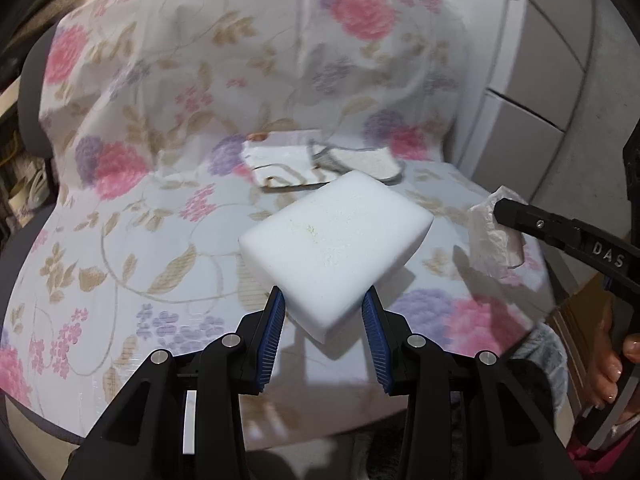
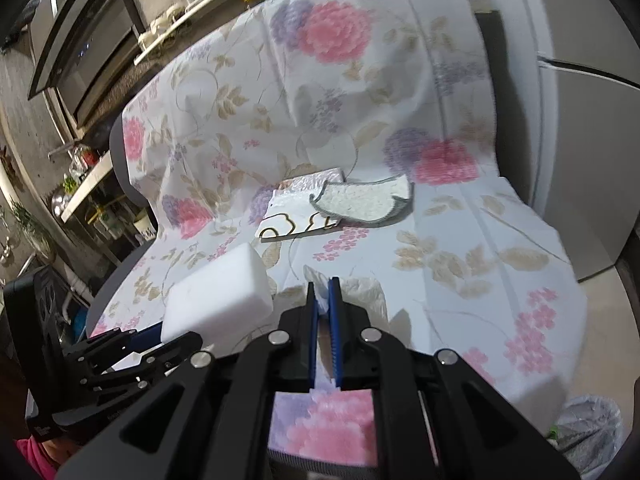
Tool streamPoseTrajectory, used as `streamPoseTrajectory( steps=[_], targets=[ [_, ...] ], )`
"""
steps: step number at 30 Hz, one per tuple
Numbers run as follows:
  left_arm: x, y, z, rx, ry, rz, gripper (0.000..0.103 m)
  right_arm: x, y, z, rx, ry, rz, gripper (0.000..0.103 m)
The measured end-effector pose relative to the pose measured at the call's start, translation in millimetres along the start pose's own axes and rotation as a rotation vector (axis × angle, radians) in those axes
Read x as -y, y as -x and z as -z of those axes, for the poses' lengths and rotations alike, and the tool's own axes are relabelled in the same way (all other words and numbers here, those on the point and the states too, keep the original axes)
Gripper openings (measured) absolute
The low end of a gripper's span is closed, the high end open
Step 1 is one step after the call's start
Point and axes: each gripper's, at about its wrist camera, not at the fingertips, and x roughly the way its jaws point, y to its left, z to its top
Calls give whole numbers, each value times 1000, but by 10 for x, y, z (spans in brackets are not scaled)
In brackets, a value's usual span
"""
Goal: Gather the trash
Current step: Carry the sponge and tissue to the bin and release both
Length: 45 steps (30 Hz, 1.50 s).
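Observation:
A white foam block hangs above a chair draped in a flowered cloth, with my left gripper shut on its near corner. In the right wrist view the same foam block shows at lower left, held by the left gripper. My right gripper is shut on a crumpled white tissue; from the left wrist view that tissue hangs at the tip of the right gripper. On the seat's back lie a white wrapper with gold loops and a round grey-edged pad.
Grey and white cabinet fronts stand right of the chair. A shelf with jars and a dark appliance is at upper left. A plastic bag sits on the floor at lower right. A person's hand holds the right gripper.

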Motion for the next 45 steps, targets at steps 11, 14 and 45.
streamPoseTrajectory(
  steps=[11,14,45],
  targets=[
    [1192,-9,143,15,-195,242,41,613,1087,380,132,-115,211,6],
    [1490,-49,234,-3,-253,316,41,812,1417,589,158,-163,292,6],
    [3162,-625,708,-212,-530,528,56,2145,2120,1698,126,-565,492,36]
  ],
)
